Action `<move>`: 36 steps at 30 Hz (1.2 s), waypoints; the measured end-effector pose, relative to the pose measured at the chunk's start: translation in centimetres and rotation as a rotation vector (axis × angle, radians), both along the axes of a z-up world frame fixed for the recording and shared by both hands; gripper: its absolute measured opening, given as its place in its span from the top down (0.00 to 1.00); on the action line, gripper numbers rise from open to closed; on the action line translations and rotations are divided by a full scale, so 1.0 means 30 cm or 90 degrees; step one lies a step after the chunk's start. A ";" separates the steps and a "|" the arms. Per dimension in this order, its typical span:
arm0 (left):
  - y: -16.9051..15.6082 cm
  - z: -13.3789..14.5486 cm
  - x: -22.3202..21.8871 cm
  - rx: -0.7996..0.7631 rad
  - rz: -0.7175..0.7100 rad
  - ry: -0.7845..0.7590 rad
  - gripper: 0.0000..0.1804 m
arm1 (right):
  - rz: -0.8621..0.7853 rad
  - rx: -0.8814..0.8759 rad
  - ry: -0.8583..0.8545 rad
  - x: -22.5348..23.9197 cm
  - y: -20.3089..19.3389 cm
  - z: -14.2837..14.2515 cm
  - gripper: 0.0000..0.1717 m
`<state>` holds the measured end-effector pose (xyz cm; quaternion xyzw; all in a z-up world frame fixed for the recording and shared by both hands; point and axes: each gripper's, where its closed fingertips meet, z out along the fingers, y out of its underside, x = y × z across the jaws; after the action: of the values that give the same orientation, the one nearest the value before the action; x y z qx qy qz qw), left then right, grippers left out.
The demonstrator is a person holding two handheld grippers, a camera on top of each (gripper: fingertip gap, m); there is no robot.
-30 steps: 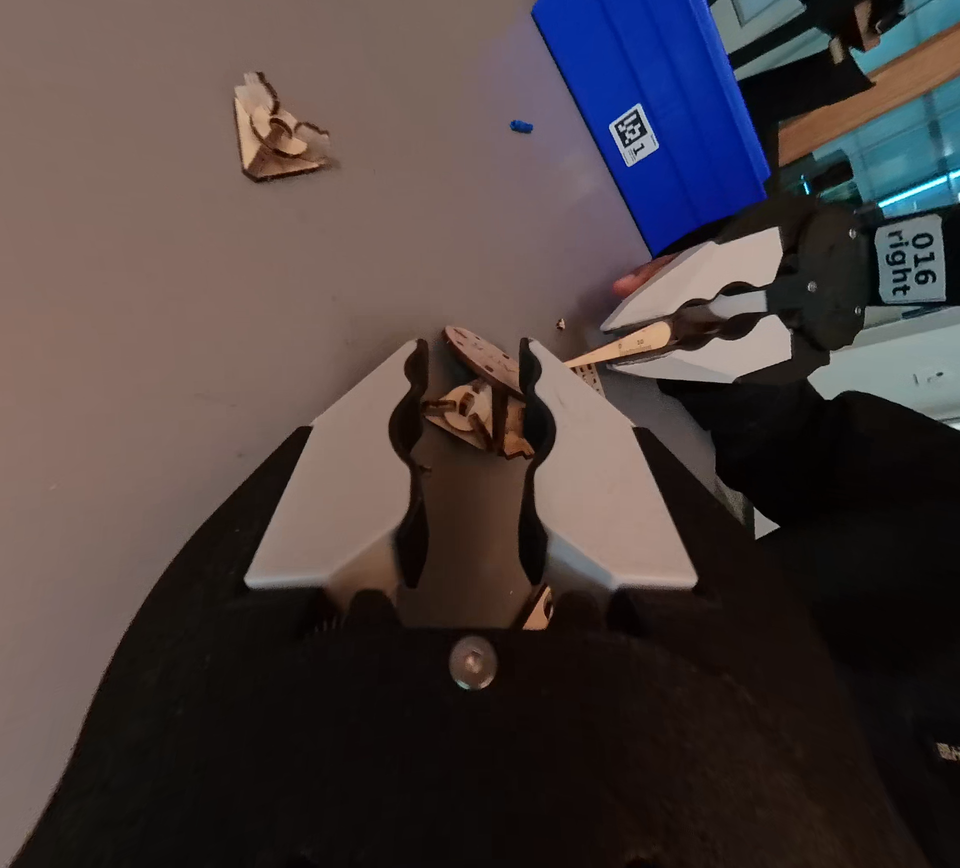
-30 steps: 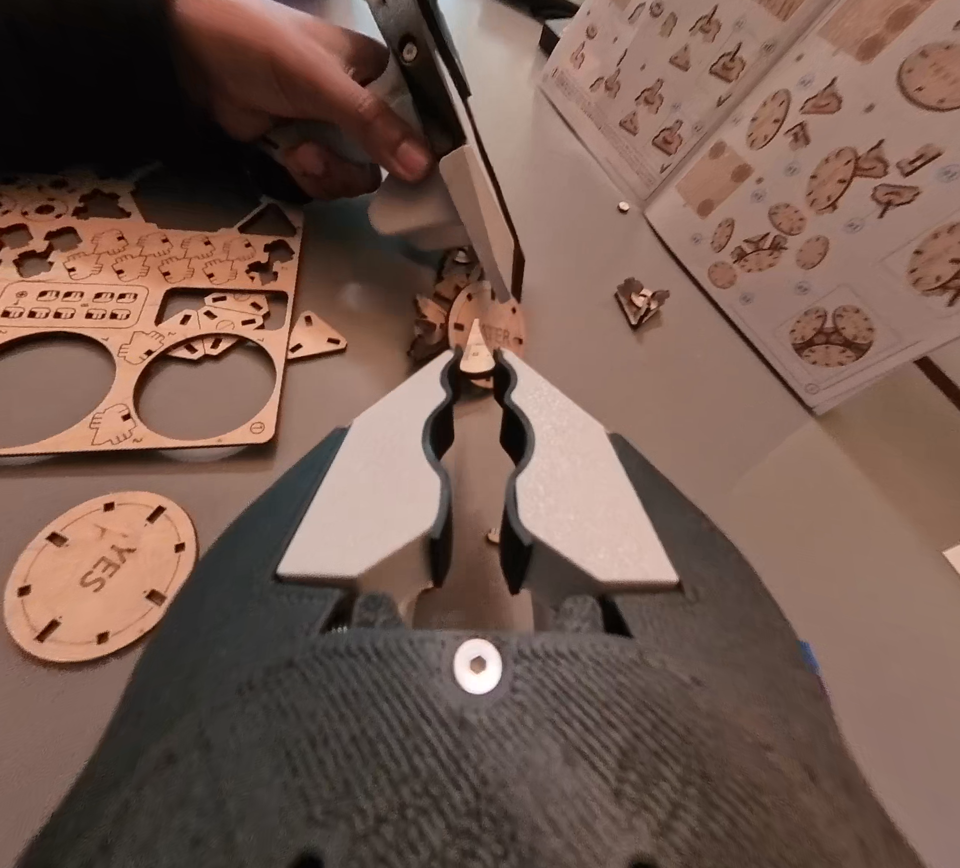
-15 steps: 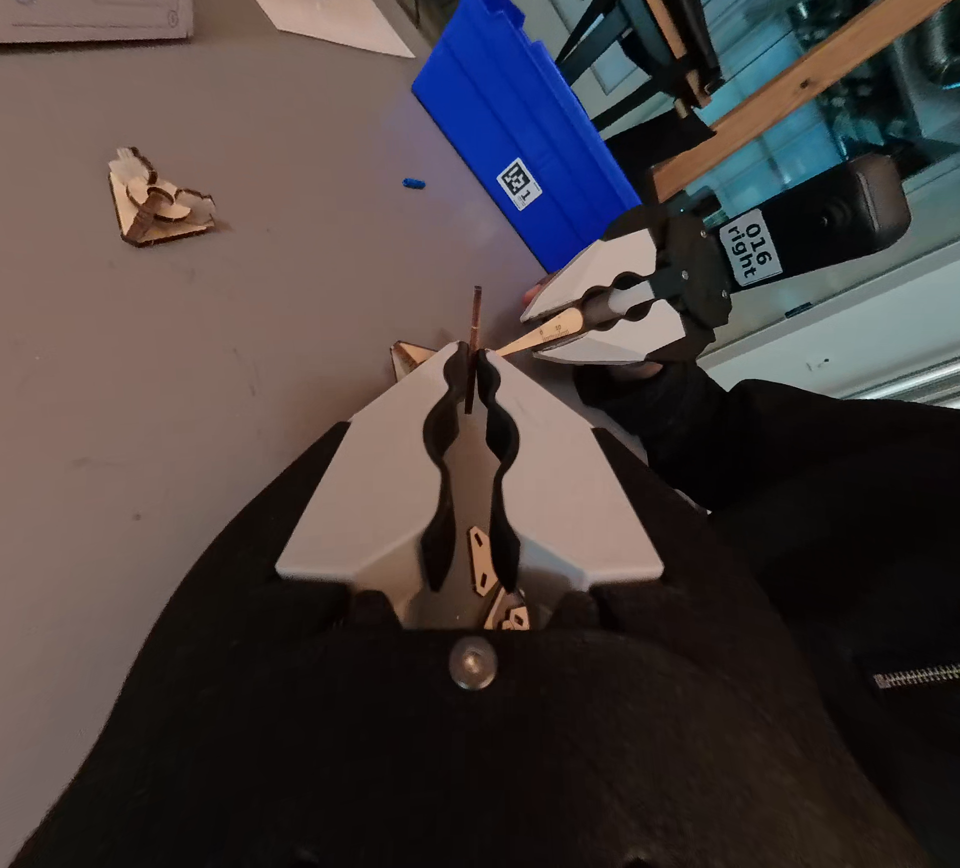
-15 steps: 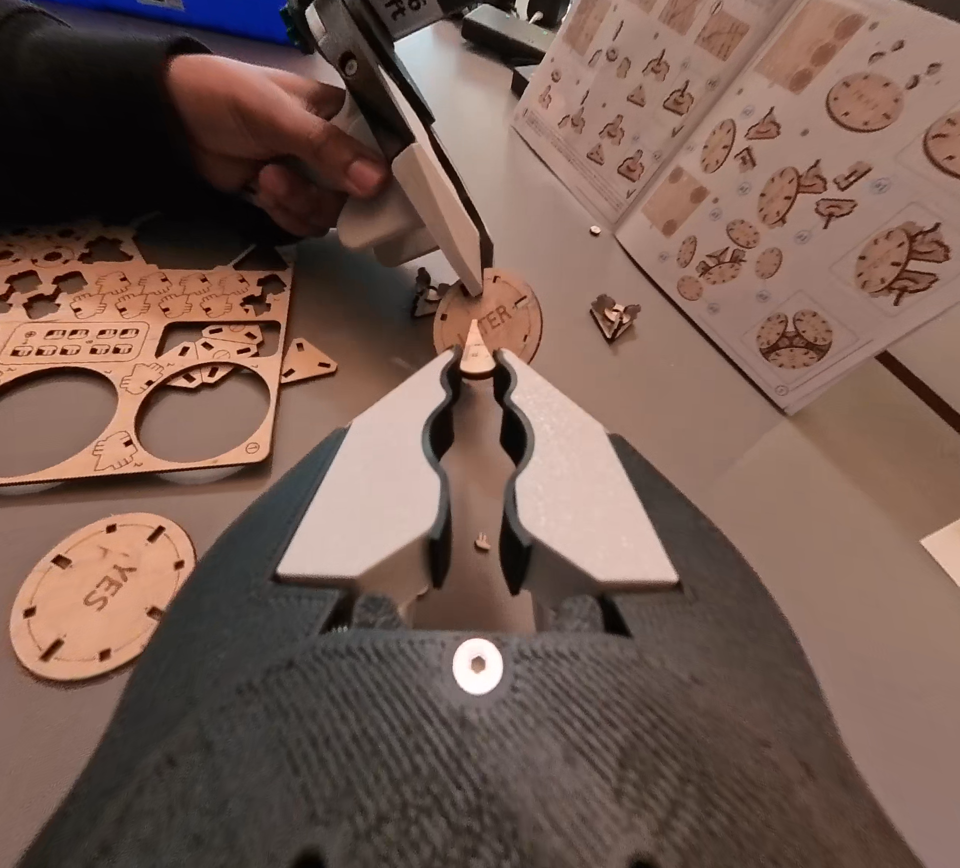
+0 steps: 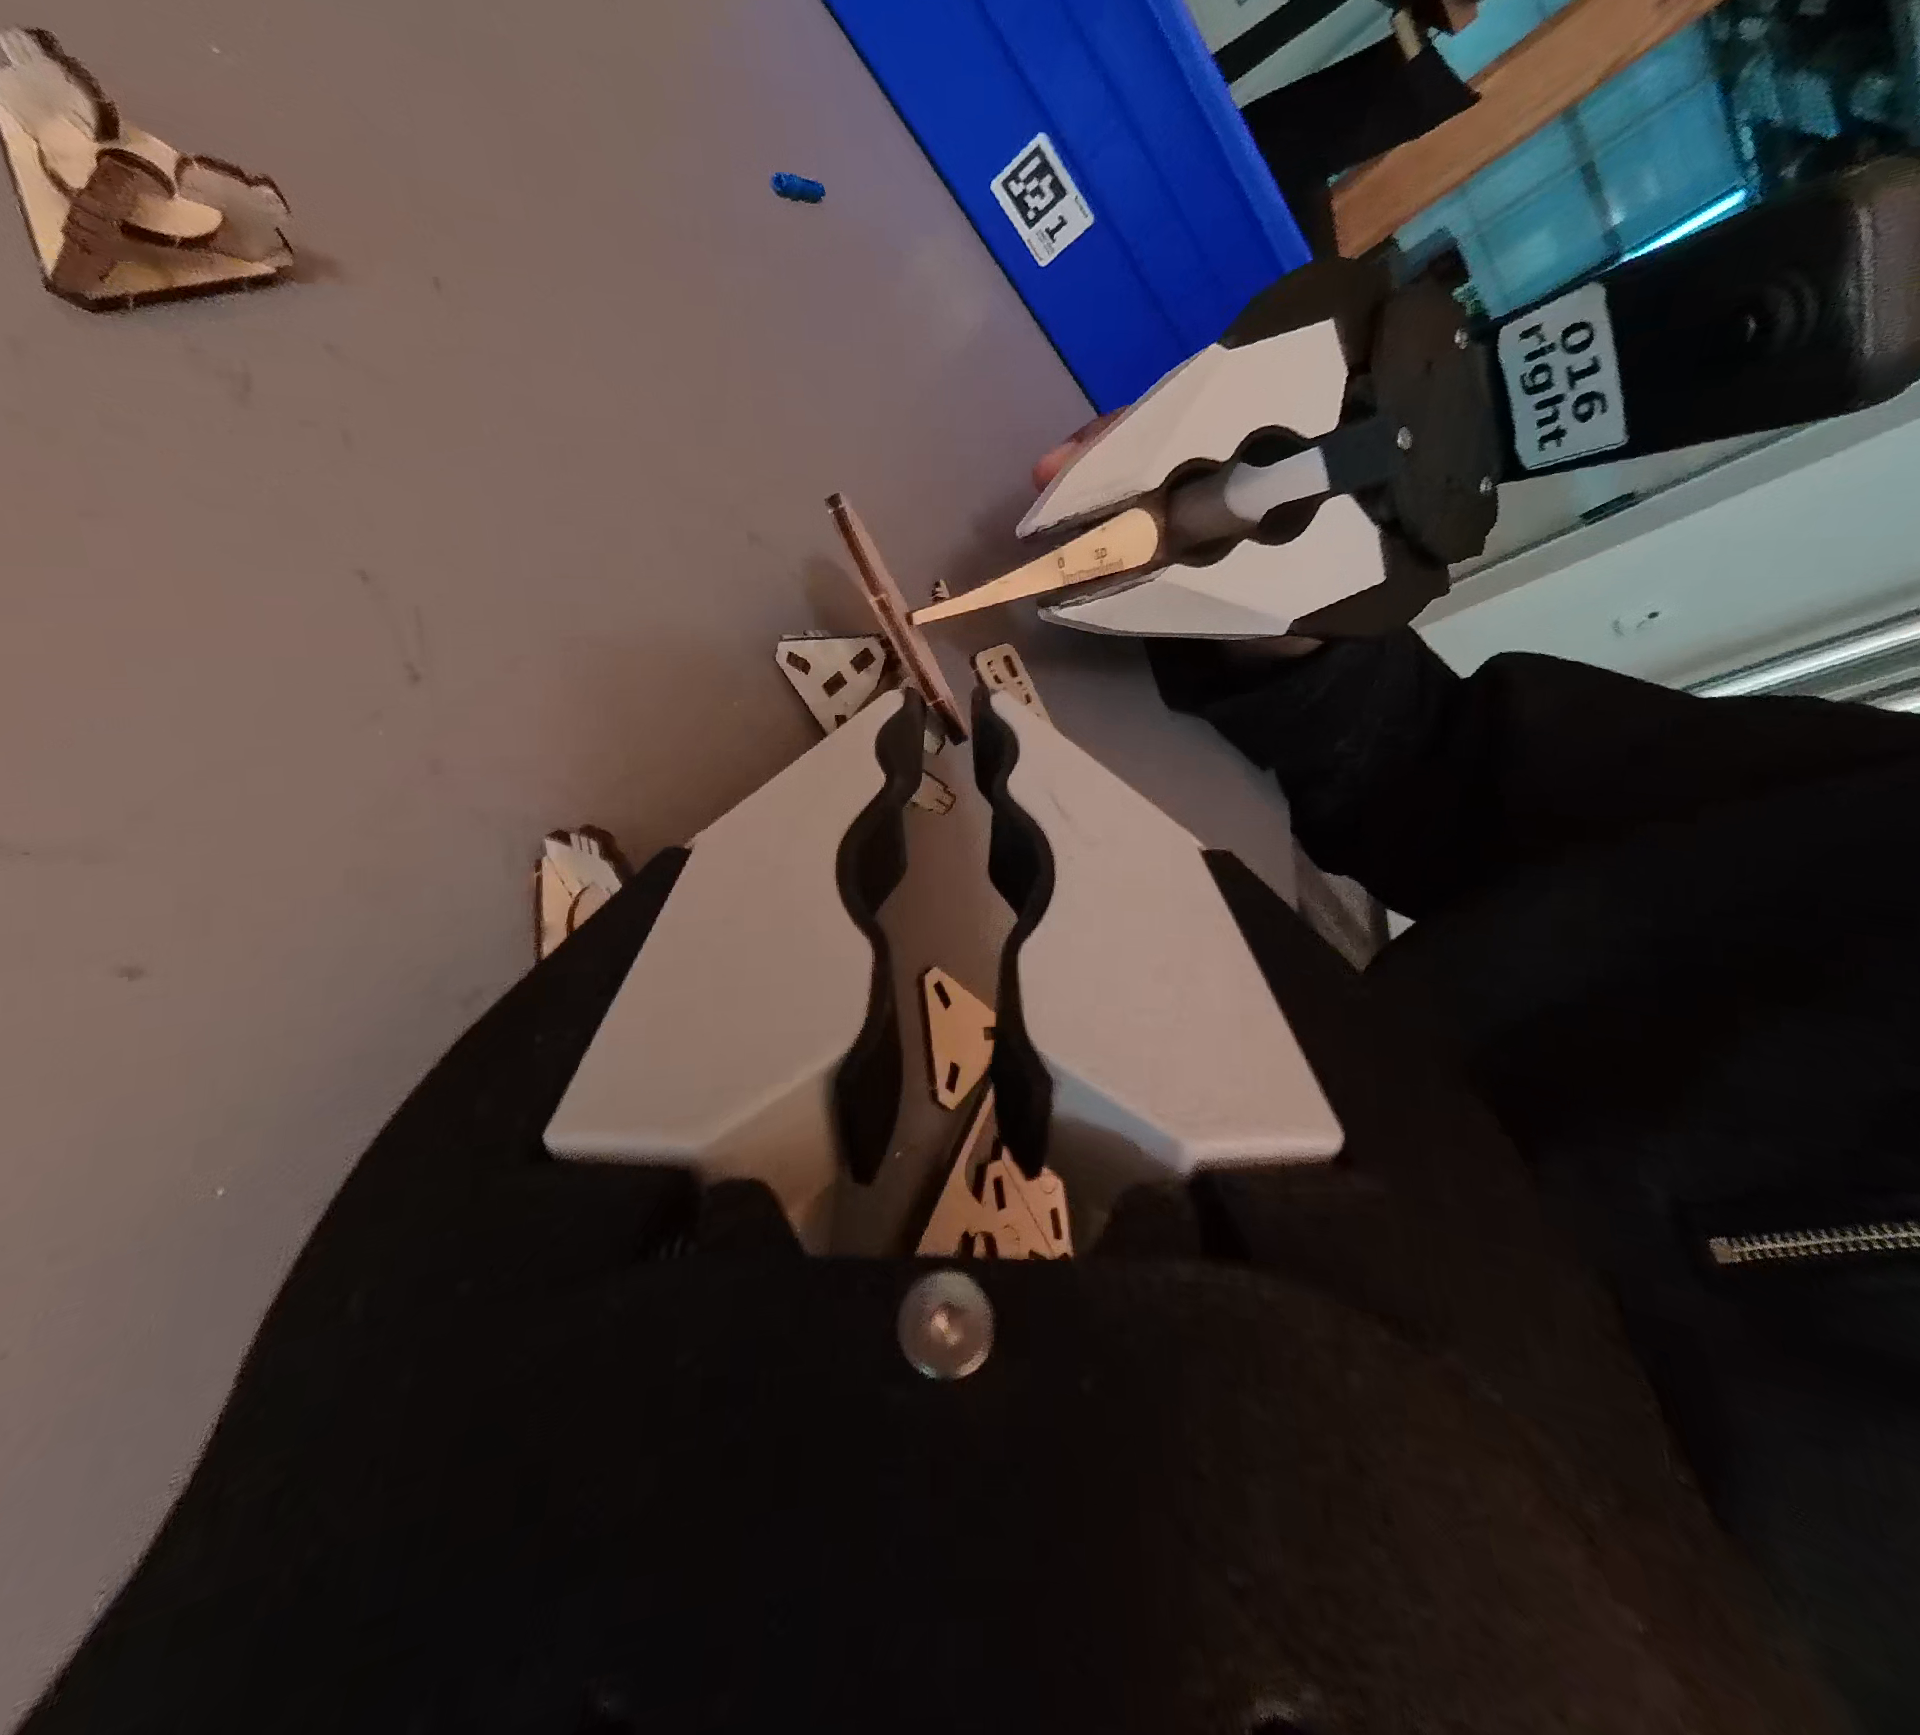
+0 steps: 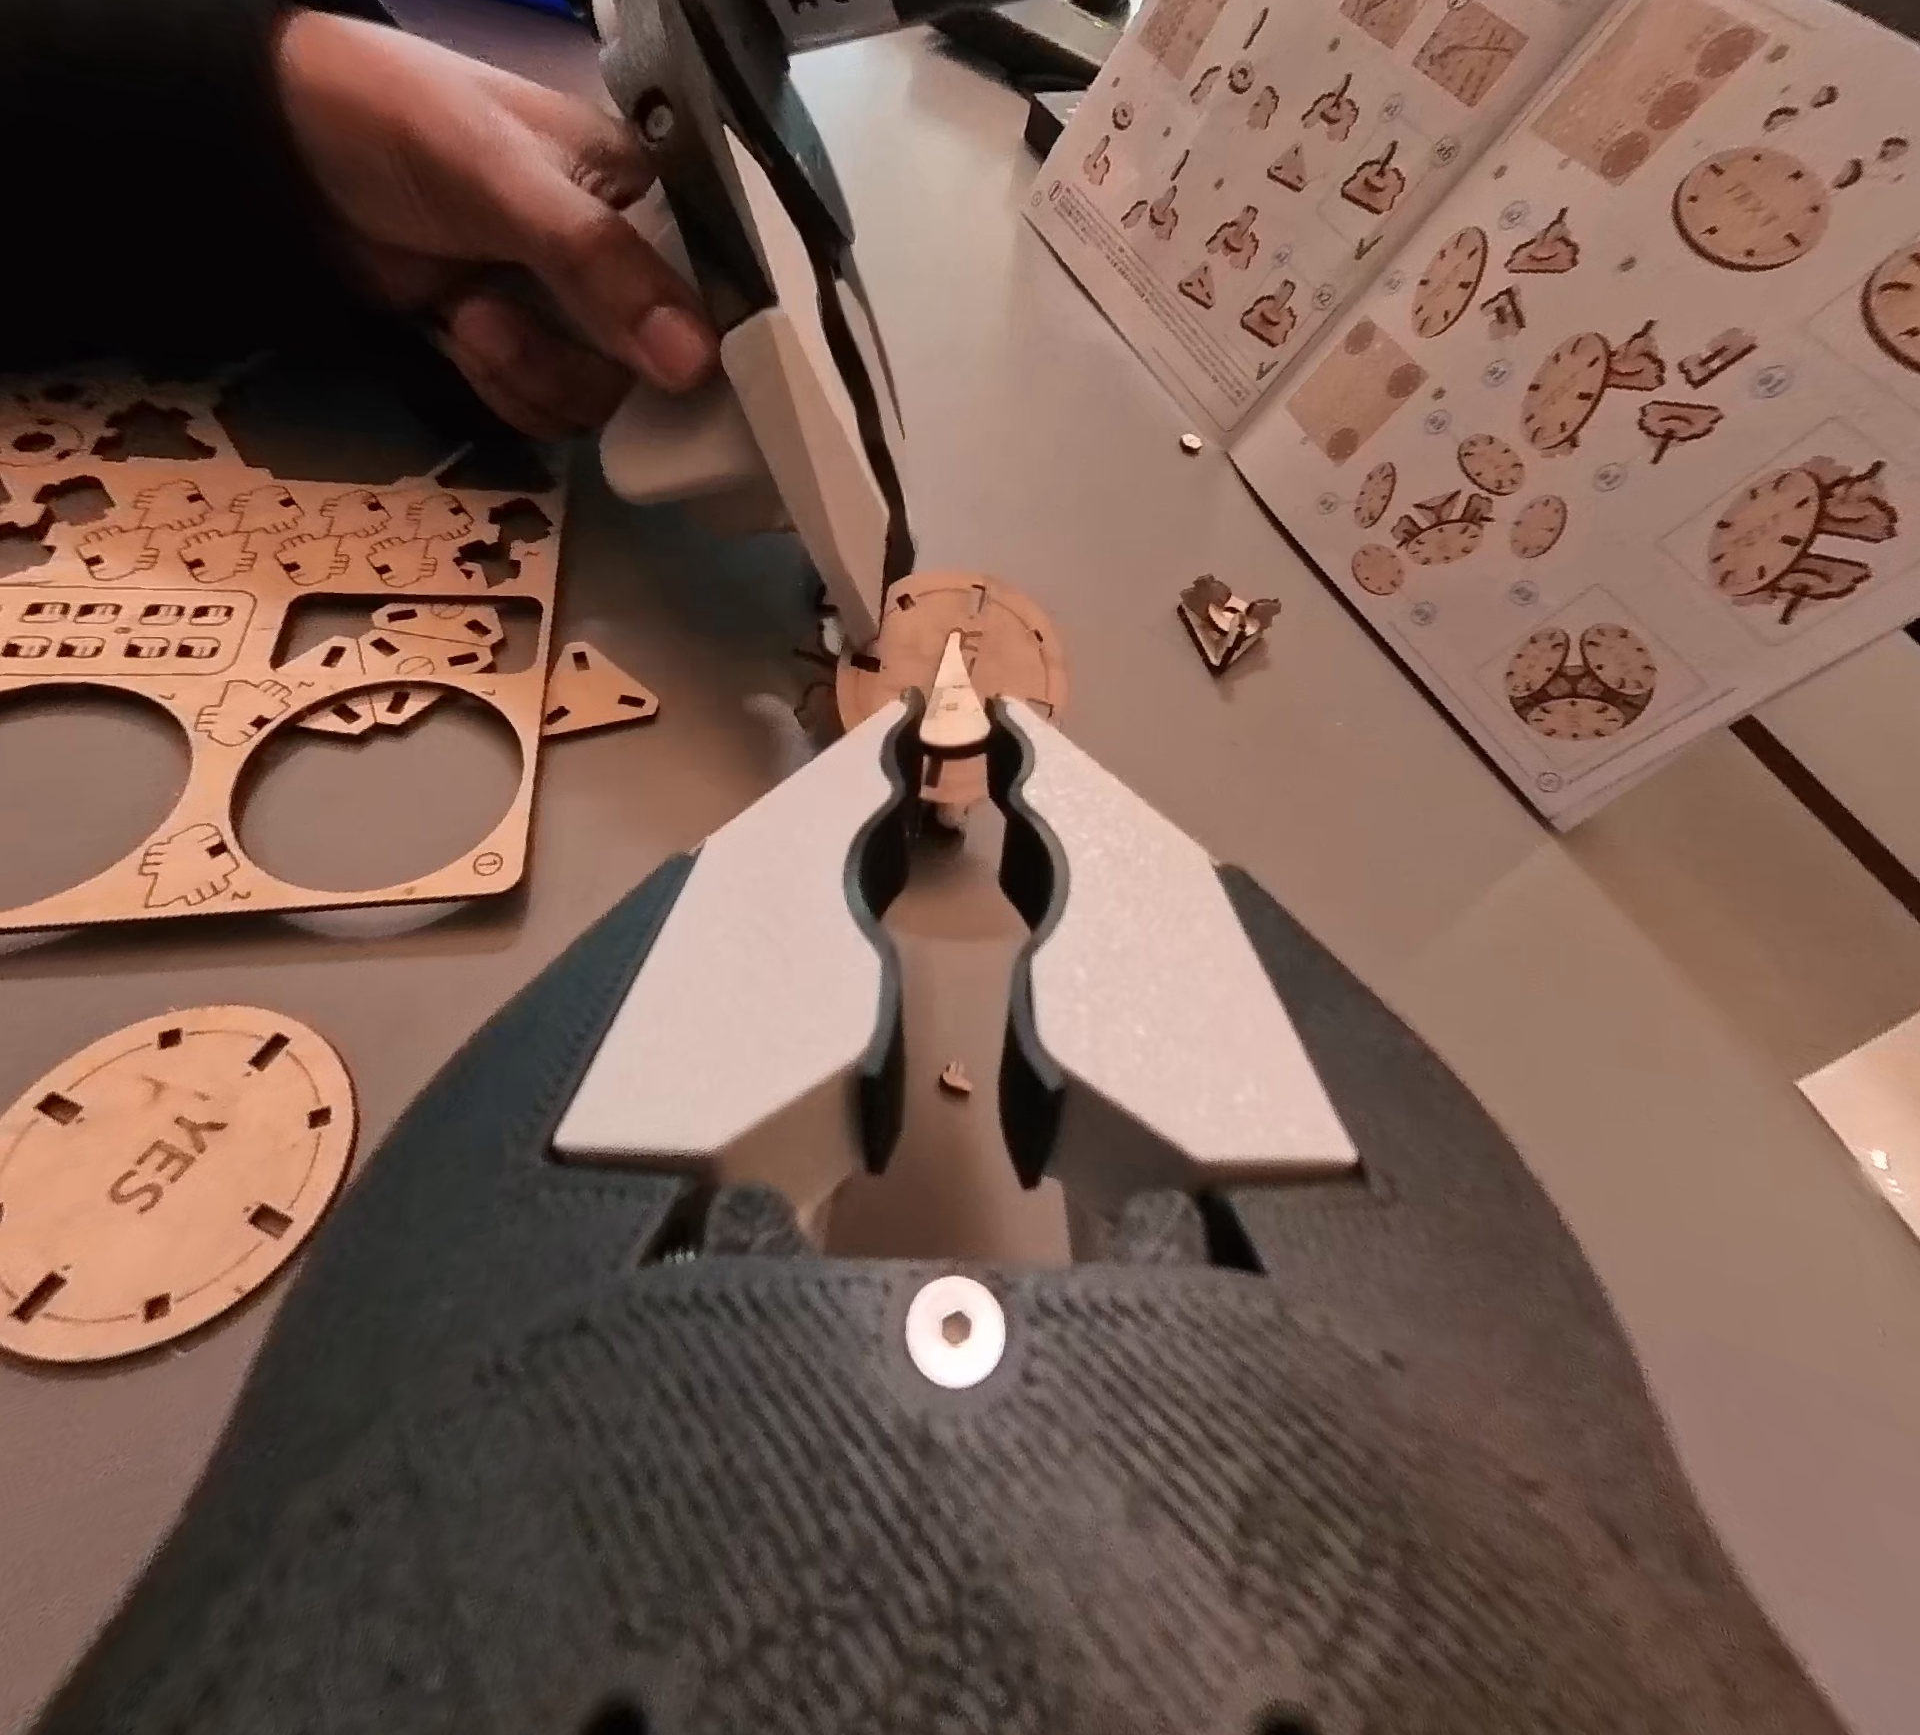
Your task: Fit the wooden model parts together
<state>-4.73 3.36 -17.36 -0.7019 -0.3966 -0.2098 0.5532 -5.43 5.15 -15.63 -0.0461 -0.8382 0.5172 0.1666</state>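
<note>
Left claw (image 5: 943,721) nearly together at the tips, nipping the lower edge of a round wooden disc (image 5: 891,613) that stands on edge, tilted, above the grey tabletop (image 5: 436,480). One pad (image 5: 902,735) touches the disc edge; can't tell if the other pad presses it. From the right wrist view the same disc (image 6: 951,646) faces the camera, slots round its rim, with the left claw (image 6: 868,620) coming down onto its left edge, a hand (image 6: 488,231) on that gripper.

Right claw (image 6: 956,719) clamped on a pale wooden pointed tool (image 6: 951,693), pads pressing both sides of its wide end. Tool tip touches the disc face near the middle. In the left wrist view the right claw (image 5: 1049,568) holds the tool (image 5: 1029,584) aimed sideways into the disc.

Around: triangular slotted wooden pieces (image 5: 836,677) on the tabletop just beside the left claw tips; a small assembled wooden part (image 6: 1226,620) right of the disc; a laser-cut plywood sheet (image 6: 260,646) at left; a loose wooden disc (image 6: 156,1186) near the lower left; an open instruction booklet (image 6: 1507,283) at right; a blue bin (image 5: 1039,106) at the tabletop's far edge.
</note>
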 end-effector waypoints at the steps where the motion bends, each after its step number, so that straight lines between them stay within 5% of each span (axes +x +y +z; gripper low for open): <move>1: 0.000 0.002 -0.001 0.010 0.001 -0.007 0.96 | 0.002 0.001 0.000 0.001 0.000 -0.001 0.94; 23: -0.018 -0.063 0.018 -0.103 0.006 0.022 0.99 | 0.005 0.094 0.052 0.054 -0.016 -0.042 0.94; 36: -0.023 -0.061 0.003 -0.093 0.019 0.016 0.99 | 0.017 0.277 0.389 0.066 -0.019 -0.066 0.94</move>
<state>-4.63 2.67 -19.19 -0.7370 -0.4141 -0.1629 0.5087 -3.45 4.58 -17.61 0.1580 -0.8405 0.3192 0.4082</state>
